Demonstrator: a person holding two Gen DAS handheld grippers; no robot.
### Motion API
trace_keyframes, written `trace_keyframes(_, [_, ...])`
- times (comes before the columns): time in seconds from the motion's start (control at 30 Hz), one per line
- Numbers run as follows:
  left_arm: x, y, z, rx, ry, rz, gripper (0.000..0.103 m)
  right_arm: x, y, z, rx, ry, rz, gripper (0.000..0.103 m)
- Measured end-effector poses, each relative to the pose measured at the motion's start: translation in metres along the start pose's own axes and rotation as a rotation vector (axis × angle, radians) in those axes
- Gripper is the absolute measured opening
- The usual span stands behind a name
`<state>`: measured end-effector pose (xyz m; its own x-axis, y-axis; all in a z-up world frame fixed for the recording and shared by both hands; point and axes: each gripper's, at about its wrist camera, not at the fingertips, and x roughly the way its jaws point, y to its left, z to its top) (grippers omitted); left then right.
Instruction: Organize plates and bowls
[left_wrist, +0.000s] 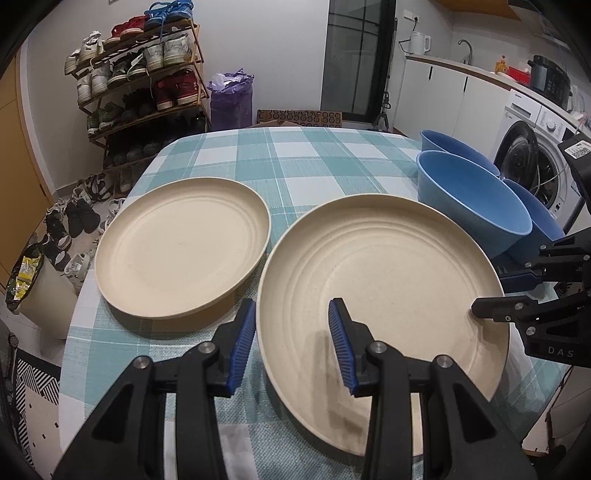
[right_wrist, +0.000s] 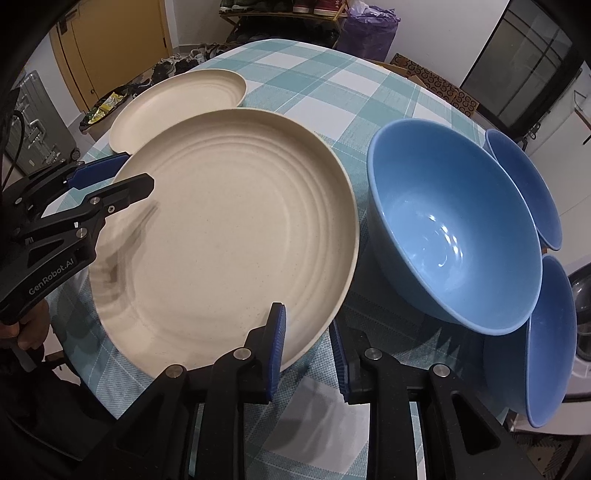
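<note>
Left gripper: jaws partly open, straddling the near plate's rim on the side towards the table's left edge. One pad is just outside the rim and the other is well inside the dish, and neither presses on it.
Right gripper: set over the same plate's rim on the side towards the table's right edge, jaws drawn almost fully together. It appears to be pinching the rim, though a sliver of cloth shows beside the outer pad.
Near plate: cream, empty, by the table's near edge, with a gripper at each side. Whether it lies flat on the cloth or is already raised, I cannot tell.
Nearest bowl: blue, tipped on its side at the table's right edge.
Middle bowl: blue, the most fully seen, tilted, just beside the near plate and leaning against its neighbours.
Far plate: cream, empty, flat towards the table's left edge, just beside the near plate with a strip of check cloth between them.
Far bowl: blue, tilted, behind the middle bowl along the right edge.
Table: the far half of the cloth is bare.
Done: judging by the layout, little; the plates lie singly and the bowls are jumbled, not nested.
Left: probably stack the near plate on the far one, then nest the three bowls.
</note>
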<state>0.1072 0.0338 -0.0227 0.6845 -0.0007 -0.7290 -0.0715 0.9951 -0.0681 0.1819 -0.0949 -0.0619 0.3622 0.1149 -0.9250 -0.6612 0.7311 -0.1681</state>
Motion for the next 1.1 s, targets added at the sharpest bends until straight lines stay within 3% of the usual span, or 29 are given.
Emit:
trace_keyframes(0.5, [0.017,-0.008,-0.004,0.028,0.026,0.023,0.039,0.014,-0.001,0.0,-0.005,0.027,-0.035,0.026])
trace_keyframes(0.9, [0.018,-0.006,-0.005,0.018,0.037,0.005,0.049,0.018,0.002,-0.004,-0.022,0.035,-0.016,0.035])
trace_keyframes(1.1, [0.019,-0.013,-0.007,0.048,0.032,0.036,0.051,0.013,0.006,-0.003,-0.038,0.017,-0.003,0.043])
